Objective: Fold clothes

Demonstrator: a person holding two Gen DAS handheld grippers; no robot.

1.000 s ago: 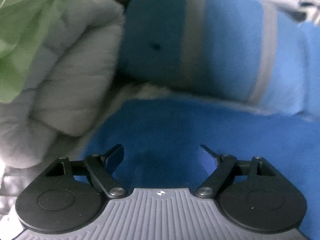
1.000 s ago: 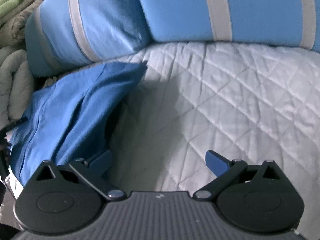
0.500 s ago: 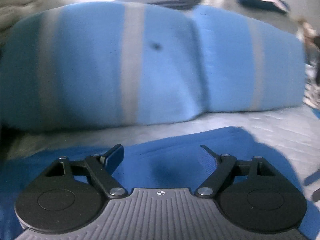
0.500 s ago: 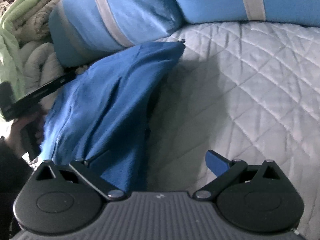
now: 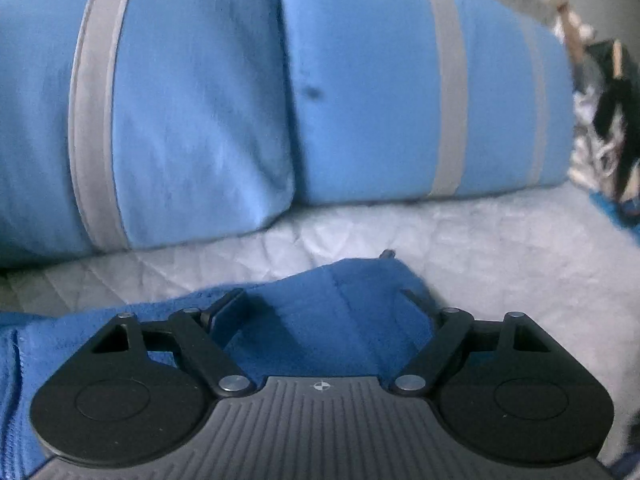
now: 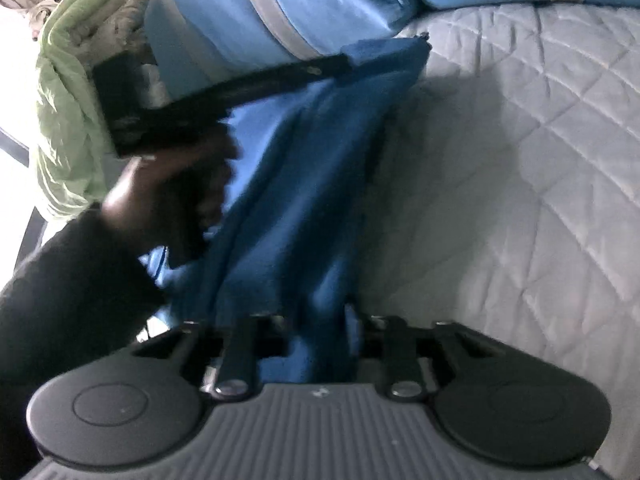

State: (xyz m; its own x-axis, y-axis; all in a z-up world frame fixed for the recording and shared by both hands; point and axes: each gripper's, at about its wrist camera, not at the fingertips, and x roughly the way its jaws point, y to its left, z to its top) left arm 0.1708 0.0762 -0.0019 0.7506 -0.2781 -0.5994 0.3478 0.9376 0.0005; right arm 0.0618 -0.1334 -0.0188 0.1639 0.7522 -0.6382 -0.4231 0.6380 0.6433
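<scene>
**Right tongs pinching blue garment, left tongs spread over far corner**

While the right gripper [image 6: 320,344] has just been closing, its jaws now stand pressed in on a bunched fold of the blue garment [image 6: 304,184], cloth clearly between them. Garment runs as a rumpled strip from there up across the quilted grey bedcover [image 6: 520,168] toward the head edge, its far corner ending just short of the striped blue pillows [image 6: 304,4].

Left gripper [image 5: 324,300]: jaws spread wide, hovering over that far corner of the garment [image 5: 336,304]; pads not pressing cloth. Small dark tab pokes out at the corner tip. Right view shows this gripper [image 6: 344,62] held by the person's left hand [image 6: 172,184], dark sleeve [image 6: 68,280] below it, fingers reaching over the corner; blurred.

Two pillows [image 5: 192,112] sit side by side along the head edge of the bedcover [image 5: 520,264]. Green and beige bedding [image 6: 64,92] piled at the left end beyond the pillows. Dark clutter at the right edge, too blurred to identify.
</scene>
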